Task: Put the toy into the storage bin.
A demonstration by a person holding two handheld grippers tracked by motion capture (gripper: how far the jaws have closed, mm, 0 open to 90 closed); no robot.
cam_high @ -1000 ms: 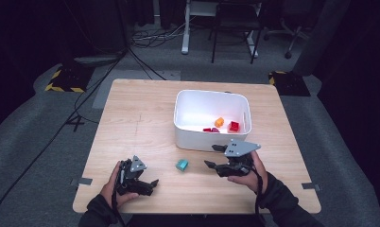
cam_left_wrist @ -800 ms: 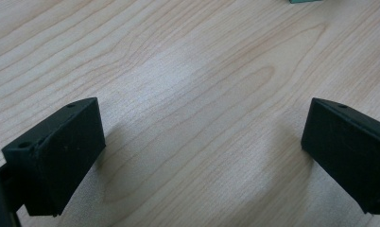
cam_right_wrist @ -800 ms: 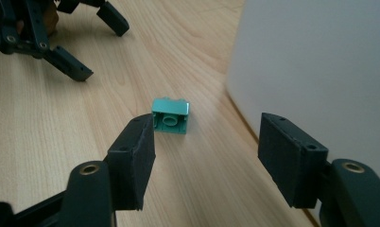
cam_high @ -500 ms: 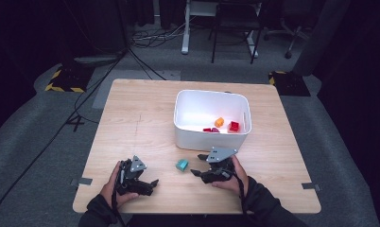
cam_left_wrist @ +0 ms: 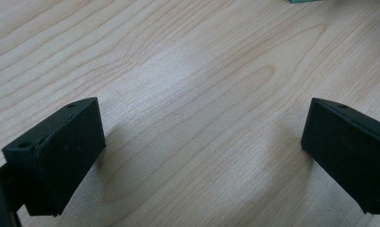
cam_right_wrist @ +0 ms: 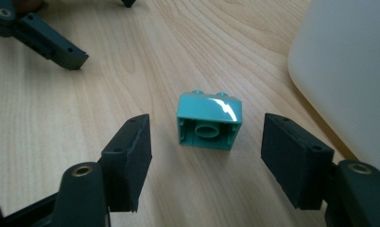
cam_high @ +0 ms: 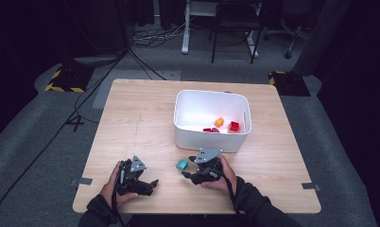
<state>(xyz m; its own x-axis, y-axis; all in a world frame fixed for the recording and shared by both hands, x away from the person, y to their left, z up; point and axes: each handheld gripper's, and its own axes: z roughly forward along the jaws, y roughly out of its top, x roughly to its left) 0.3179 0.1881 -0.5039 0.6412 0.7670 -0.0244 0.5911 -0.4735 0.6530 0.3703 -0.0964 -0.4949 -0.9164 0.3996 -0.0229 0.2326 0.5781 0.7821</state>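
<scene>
Your right gripper (cam_right_wrist: pixel 204 156) is low over the table, and its jaws have just been opening: they stand apart now, one on each side of the teal brick (cam_right_wrist: pixel 209 122), with clear wood showing between each pad and the brick. Nothing is clamped. The brick lies tipped on its side on the table (cam_high: pixel 141 118), its hollow underside facing the right gripper's camera and its studs pointing away. In the high view the right gripper (cam_high: pixel 187 174) sits just in front of the white bin (cam_high: pixel 211 137), and the teal brick (cam_high: pixel 181 164) rests just beside the jaw tips, near the bin's front wall but apart from it. In the right gripper view the bin's rounded corner (cam_right_wrist: pixel 349 71) rises close on the right.

Your left gripper (cam_left_wrist: pixel 202 151) has its jaws wide apart too, with bare wood between them and nothing held. In the high view it (cam_high: pixel 150 185) rests near the table's front edge, well to the left of the brick, in your left hand (cam_high: pixel 113 187).

Inside the bin lie an orange brick (cam_high: pixel 219 122), a red brick (cam_high: pixel 234 126) and a dark red piece (cam_high: pixel 209 129), all near the right end.
</scene>
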